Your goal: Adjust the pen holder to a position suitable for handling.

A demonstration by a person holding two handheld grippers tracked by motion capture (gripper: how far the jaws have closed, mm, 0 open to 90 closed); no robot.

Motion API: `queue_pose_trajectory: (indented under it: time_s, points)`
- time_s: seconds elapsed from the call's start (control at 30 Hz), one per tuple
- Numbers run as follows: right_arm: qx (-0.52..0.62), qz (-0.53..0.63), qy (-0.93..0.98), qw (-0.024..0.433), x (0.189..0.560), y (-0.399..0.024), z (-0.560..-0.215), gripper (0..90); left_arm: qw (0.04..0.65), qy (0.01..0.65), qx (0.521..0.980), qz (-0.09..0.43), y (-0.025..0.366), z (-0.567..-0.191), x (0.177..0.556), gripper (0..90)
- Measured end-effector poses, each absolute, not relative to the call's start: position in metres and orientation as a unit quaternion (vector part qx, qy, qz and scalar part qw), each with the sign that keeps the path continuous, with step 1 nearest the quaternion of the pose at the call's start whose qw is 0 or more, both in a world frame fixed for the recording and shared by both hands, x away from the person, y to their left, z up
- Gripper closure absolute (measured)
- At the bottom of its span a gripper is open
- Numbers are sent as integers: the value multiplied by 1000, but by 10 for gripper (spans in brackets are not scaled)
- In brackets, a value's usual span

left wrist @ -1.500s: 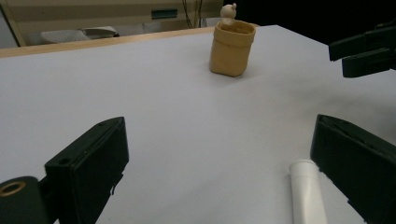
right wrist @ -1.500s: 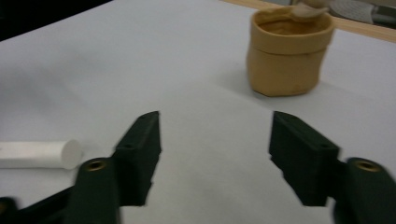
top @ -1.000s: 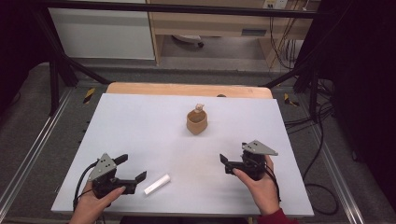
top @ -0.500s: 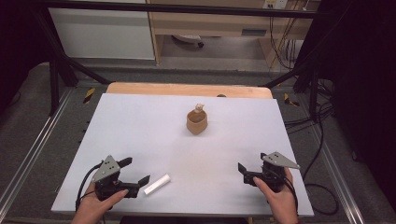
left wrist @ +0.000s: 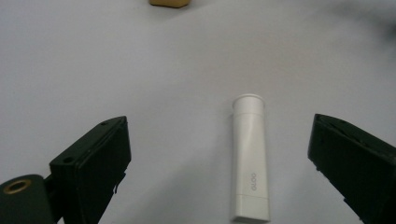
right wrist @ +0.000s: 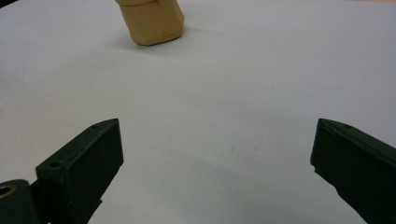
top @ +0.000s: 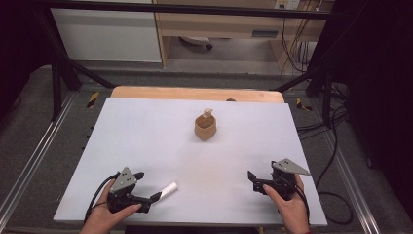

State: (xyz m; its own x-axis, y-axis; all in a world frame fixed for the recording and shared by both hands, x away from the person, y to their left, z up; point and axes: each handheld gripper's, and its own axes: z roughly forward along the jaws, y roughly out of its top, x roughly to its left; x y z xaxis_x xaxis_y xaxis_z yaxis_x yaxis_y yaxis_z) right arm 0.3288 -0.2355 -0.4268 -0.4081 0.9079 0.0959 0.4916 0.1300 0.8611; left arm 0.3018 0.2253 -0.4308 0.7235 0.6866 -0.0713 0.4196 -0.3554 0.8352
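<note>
A short white tube (top: 168,188) lies on the white table (top: 146,131) near its front left. My left gripper (top: 147,185) is open just behind the tube. In the left gripper view the tube (left wrist: 251,163) lies lengthwise between the wide-apart jaws, nearer the right one and touching neither. A tan cup (top: 205,127) stands at the table's middle back with a small pale thing (top: 208,112) sticking out of it. My right gripper (top: 253,181) is open at the front right with nothing between its fingers. Its view looks at the cup (right wrist: 152,21) from far off.
A wooden strip (top: 195,92) borders the table's far edge. Beyond it are a shelf unit and a white cabinet (top: 107,34). Cables (top: 336,146) trail down the right side. Black frame bars stand at both sides.
My right gripper has drawn back to the right and toward the front edge, then settled. The left gripper has hardly shifted. Cup and tube lie as before.
</note>
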Motion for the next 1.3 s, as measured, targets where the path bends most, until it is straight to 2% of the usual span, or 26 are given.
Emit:
queue_pose_trajectory:
  time_s: [0.27,0.83,1.3]
  points:
    - [491,439,715,234,330,-233,-428,30,440,329,824,135,220,-436,297,63]
    - [490,434,720,231,332,-230,-430,33,402,314,852,119,213,-445,298,162]
    - [489,431,723,228,333,-229,-431,34,375,297,872,104,210,-450,297,431]
